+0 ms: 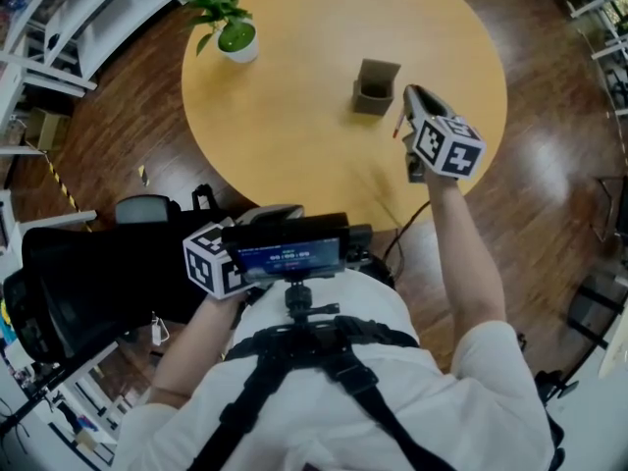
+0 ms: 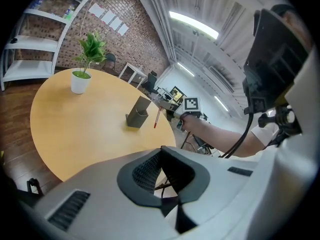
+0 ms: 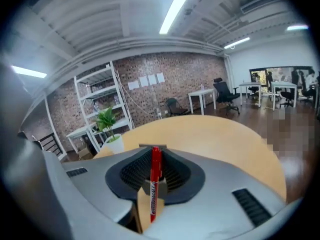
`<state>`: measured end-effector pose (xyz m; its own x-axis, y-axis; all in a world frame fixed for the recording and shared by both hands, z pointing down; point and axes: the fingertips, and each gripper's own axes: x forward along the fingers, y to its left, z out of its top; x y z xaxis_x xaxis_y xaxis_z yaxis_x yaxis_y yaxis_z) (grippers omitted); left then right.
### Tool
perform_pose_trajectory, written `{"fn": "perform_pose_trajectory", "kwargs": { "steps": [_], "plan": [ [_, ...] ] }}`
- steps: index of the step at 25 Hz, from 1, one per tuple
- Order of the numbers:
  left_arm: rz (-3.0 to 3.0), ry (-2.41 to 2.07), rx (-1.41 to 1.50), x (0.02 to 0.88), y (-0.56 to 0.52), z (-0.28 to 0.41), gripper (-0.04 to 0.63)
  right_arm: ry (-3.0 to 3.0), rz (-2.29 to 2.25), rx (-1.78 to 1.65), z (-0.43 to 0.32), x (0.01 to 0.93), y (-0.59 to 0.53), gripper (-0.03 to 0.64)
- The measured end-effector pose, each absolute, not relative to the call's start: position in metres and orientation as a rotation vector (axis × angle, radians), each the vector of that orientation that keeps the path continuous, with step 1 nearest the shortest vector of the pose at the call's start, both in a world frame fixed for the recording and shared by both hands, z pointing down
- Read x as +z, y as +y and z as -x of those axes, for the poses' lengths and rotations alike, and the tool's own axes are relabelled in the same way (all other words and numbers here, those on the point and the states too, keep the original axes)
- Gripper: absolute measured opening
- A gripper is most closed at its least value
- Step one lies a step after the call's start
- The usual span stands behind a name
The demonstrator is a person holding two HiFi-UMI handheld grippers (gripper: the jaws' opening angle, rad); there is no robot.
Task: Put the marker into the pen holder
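My right gripper [image 1: 416,100] is shut on a red marker [image 3: 155,178], which stands upright between its pads [image 3: 131,176]. From the left gripper view the marker [image 2: 157,118] hangs tip down just right of the grey square pen holder [image 2: 137,113]. In the head view the pen holder [image 1: 375,86] stands upright on the round wooden table [image 1: 294,145], with the right gripper close beside its right side and the marker's red end [image 1: 397,130] below the jaws. My left gripper [image 1: 278,212] is held low near the table's near edge, shut and with nothing in it [image 2: 167,186].
A small potted plant [image 1: 235,35] in a white pot stands at the table's far left. A black chair [image 1: 88,283] is at my left, off the table. White shelving [image 1: 69,18] lines the room's far left over a dark wooden floor.
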<state>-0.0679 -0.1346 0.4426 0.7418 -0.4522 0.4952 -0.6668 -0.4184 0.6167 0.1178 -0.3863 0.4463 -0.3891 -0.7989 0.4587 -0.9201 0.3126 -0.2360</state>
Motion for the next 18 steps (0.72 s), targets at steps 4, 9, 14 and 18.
{"fn": "perform_pose_trajectory", "kwargs": {
  "steps": [4, 9, 14, 18],
  "plan": [
    [-2.066, -0.878, 0.324, 0.447, -0.135, 0.079, -0.006, -2.429, -1.659, 0.549, -0.097, 0.416, -0.421, 0.072],
    [-2.025, -0.946, 0.318, 0.445, -0.129, 0.082, -0.006, -2.443, -1.725, 0.504, -0.087, 0.419, -0.451, 0.071],
    [-1.997, -0.986, 0.320, 0.445, -0.124, 0.085, -0.006, -2.419, -1.720, 0.482, -0.080, 0.437, -0.456, 0.072],
    [-1.976, -1.000, 0.326, 0.447, -0.121, 0.086, -0.006, -2.407, -1.758, 0.434, -0.084, 0.437, -0.455, 0.071]
  ]
}}
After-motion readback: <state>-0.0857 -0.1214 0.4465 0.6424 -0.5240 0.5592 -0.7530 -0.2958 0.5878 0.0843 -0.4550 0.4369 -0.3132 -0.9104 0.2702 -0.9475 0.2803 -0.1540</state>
